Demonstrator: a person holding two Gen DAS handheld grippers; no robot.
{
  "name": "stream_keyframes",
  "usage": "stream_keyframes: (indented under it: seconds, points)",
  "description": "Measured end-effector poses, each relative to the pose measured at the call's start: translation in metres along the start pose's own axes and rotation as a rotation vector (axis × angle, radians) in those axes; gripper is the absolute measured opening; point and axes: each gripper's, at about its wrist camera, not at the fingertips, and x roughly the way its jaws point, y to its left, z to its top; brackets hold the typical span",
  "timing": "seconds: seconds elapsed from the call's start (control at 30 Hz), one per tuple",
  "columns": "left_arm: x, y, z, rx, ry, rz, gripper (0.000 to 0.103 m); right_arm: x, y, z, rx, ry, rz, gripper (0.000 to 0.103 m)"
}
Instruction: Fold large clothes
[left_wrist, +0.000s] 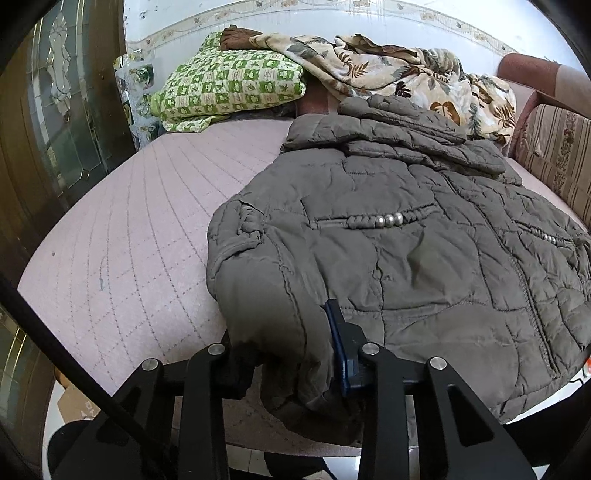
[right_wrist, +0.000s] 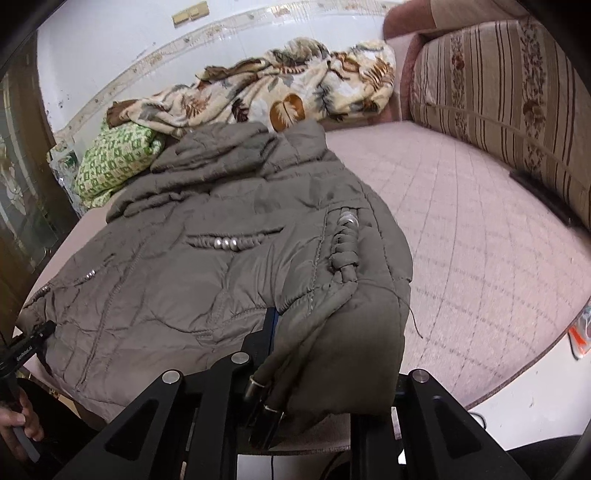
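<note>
Left wrist view shows your left gripper (left_wrist: 291, 354) with its jaws closed on a thick bunch of the grey-brown padded jacket (left_wrist: 424, 240) at the hem corner nearest you, the fabric filling the gap between the two fingers. Right wrist view shows your right gripper (right_wrist: 325, 354) likewise clamped on the opposite hem corner, with the drawcord ends (right_wrist: 264, 402) hanging just below the pinched cloth. The jacket lies flat on the pink quilted bed (left_wrist: 129, 229), front side up, hem toward you at the near edge and the hood (right_wrist: 236, 147) at the far end, touching the floral blanket (right_wrist: 295, 88) and close to the green checked pillow (left_wrist: 229, 88). Its long axis therefore runs straight away from both sets of jaws, hem to hood. Both grippers sit at about the same depth, one on each corner, so neither arm is nearer the far end. In all likelihood the next fold carries the hem forward along that axis toward the hood; expect to raise both corners evenly, since the padded bulk may slump sideways if one side leads. Bare mattress lies on either side of the garment.
</note>
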Motion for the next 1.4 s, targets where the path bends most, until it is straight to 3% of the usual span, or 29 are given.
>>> stream_keyframes:
  seconds: [0.3,1.4]
  points:
    - [-0.013,-0.003,0.017,0.007,-0.025,0.025,0.033,-0.016,0.007,0.016,-0.014,-0.064,0.022,0.018]
    - [-0.02,-0.003,0.032,0.012,-0.038,0.038,0.033,-0.027,0.015,0.041,-0.048,-0.104,0.047,0.018]
